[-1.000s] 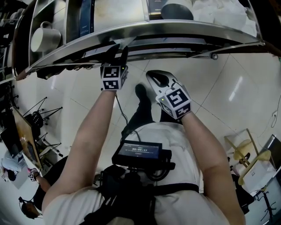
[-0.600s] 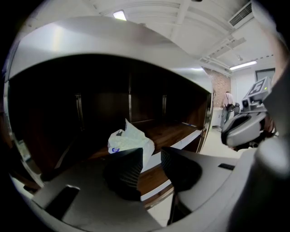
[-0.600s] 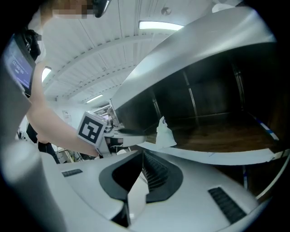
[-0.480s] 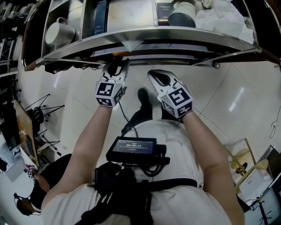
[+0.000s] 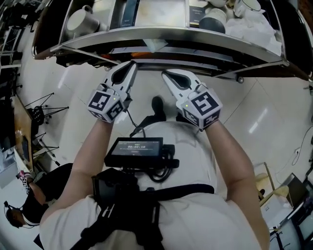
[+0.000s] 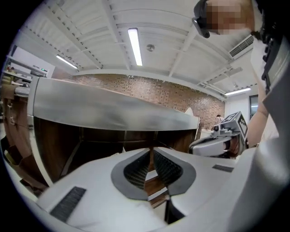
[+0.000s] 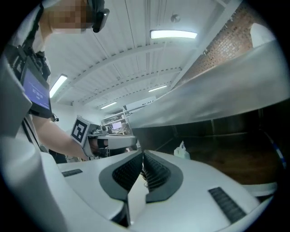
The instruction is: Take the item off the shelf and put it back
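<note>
A steel shelf [image 5: 161, 34] runs across the top of the head view. On it stand a white mug [image 5: 79, 20], a dark flat box [image 5: 129, 11], a dark jar [image 5: 212, 21] and a white crumpled bag [image 5: 255, 28]. Both grippers hang side by side just below the shelf's front edge, pointing at it and touching nothing. My left gripper [image 5: 130, 67] [image 6: 151, 150] is closing its jaws, which stand almost together with nothing between them. My right gripper [image 5: 167, 75] [image 7: 143, 155] is shut and empty. Each gripper view shows the other gripper beside it.
A darker lower shelf level with wood backing [image 6: 104, 136] lies under the steel shelf's rim [image 6: 113, 108]. A small white bag [image 7: 181, 151] sits there. The floor is pale tile [image 5: 254, 112]. Tripods [image 5: 44, 117] and another person [image 5: 22, 215] are at the left.
My left gripper has drawn back from the shelf's edge toward me, and its jaws have gone from apart to together. The right gripper has barely moved. The head view now shows more of the shelf top.
</note>
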The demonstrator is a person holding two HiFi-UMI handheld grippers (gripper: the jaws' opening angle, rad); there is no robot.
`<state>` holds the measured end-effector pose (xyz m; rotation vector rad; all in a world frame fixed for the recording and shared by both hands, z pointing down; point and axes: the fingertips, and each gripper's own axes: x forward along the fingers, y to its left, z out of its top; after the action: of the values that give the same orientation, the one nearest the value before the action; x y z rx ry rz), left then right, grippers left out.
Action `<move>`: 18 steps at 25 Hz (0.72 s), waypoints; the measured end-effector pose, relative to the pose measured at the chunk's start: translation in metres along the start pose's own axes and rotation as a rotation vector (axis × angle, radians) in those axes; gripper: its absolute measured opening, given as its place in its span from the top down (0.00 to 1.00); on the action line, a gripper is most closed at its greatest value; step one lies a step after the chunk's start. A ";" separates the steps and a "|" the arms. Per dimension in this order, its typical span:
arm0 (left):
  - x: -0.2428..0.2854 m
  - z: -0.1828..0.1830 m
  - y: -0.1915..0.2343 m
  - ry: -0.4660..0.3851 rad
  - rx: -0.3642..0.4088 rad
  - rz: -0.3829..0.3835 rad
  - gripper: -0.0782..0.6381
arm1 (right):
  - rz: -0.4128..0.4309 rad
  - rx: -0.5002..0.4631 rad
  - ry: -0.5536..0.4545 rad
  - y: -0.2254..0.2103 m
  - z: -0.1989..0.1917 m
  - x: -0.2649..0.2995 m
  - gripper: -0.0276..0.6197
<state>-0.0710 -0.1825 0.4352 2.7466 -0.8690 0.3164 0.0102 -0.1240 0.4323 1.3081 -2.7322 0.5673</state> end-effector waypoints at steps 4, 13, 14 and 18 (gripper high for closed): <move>-0.015 0.021 -0.006 -0.022 -0.032 -0.031 0.86 | 0.041 -0.024 -0.039 0.014 0.027 -0.003 0.93; -0.039 0.058 -0.034 -0.029 -0.032 -0.164 0.86 | 0.099 -0.077 -0.106 0.042 0.070 -0.001 0.93; -0.040 0.061 -0.038 -0.028 -0.033 -0.182 0.86 | 0.100 -0.078 -0.112 0.043 0.073 0.000 0.93; -0.046 0.059 -0.032 -0.034 -0.019 -0.190 0.86 | 0.097 -0.083 -0.135 0.047 0.086 0.000 0.93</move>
<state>-0.0812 -0.1500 0.3615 2.7964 -0.6083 0.2247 -0.0167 -0.1275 0.3386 1.2443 -2.9067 0.3801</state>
